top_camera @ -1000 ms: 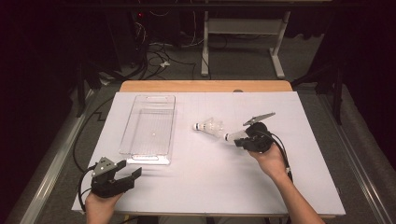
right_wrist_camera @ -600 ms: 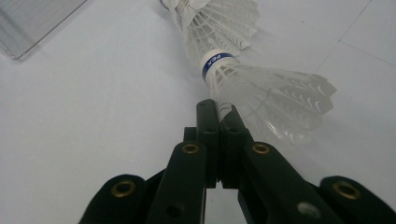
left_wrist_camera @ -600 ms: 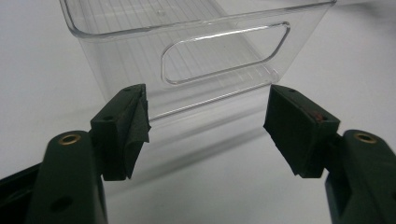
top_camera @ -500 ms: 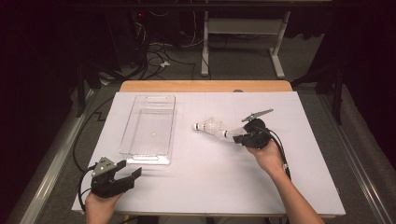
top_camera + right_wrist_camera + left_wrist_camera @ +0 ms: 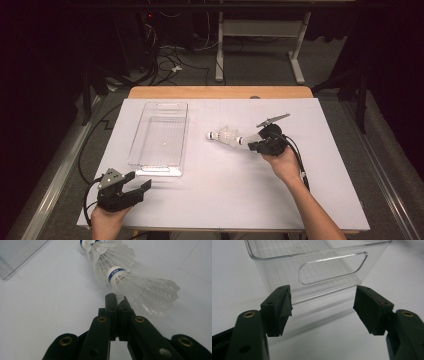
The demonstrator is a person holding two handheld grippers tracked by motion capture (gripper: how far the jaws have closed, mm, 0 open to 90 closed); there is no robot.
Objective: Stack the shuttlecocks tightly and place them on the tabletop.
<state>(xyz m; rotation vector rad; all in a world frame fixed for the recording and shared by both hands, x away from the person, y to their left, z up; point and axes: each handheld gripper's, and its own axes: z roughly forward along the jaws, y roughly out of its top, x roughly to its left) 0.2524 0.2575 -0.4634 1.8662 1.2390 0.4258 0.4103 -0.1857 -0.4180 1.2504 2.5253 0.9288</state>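
My right hand has shifted slightly left since a second ago. Right gripper (image 5: 117, 298) clenched on the near shuttlecock's (image 5: 147, 292) feather edge; contact point hard to make out. Two shuttlecocks, nested, on the table (image 5: 215, 195) right of one clear tray (image 5: 160, 132). Left gripper (image 5: 322, 307) released, tray cut off.

Bench (image 5: 210, 200) bare across the whole near half, free passage between both hands. Clear plastic bin (image 5: 161, 132) blocks left-centre, its handle end just ahead of the left tongs (image 5: 322, 307). Two shuttlecocks (image 5: 227, 136) lie mid-bench off the right tongs (image 5: 254, 145); open lane between bin and shuttlecocks.
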